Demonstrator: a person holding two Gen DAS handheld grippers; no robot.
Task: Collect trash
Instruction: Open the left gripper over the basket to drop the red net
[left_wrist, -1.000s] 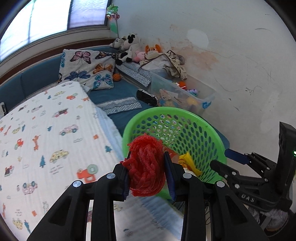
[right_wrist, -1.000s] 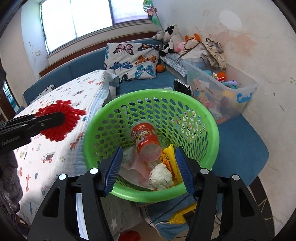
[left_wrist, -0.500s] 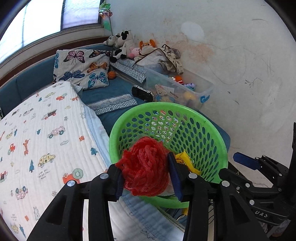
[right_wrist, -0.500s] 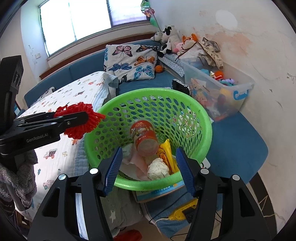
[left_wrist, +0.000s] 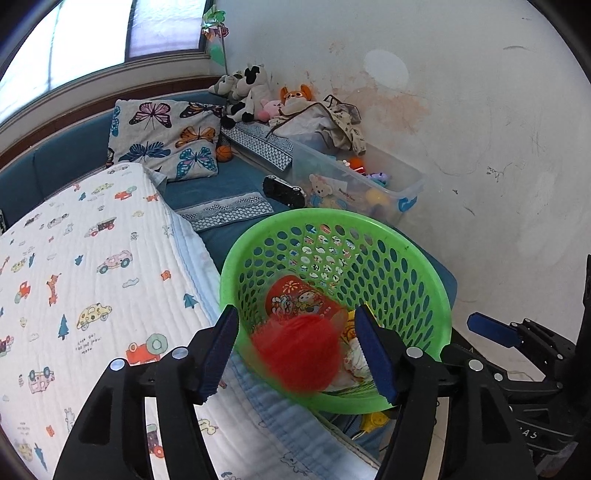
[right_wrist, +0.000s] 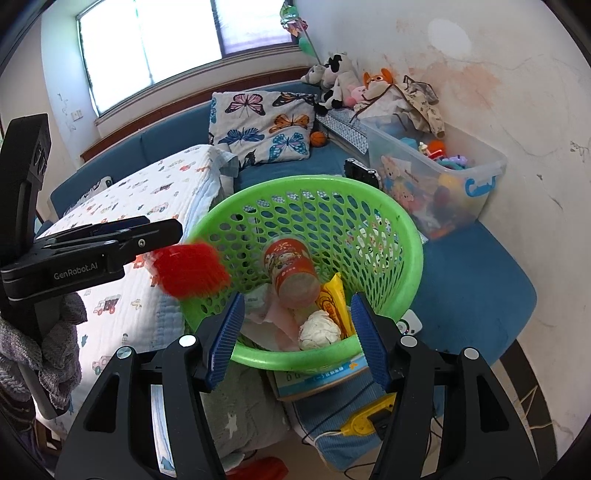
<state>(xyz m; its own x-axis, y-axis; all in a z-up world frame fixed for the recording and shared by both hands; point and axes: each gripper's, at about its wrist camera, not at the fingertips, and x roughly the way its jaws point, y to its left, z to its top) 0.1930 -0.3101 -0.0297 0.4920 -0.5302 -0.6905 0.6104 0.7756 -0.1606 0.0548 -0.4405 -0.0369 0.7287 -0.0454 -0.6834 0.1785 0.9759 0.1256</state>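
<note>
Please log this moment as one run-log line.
left gripper: open | red mesh ball: blurred, at green basket rim | right gripper: open, empty

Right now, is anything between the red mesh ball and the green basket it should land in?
Nothing visible: the red mesh ball, blurred and clear of the left gripper, hangs at the green basket rim with only open air below.

Left hand-held gripper (left_wrist: 297, 352) stands wide open, a blurred red fuzzy ball (left_wrist: 297, 356) between its fingers over the green basket (left_wrist: 417, 258).
</note>
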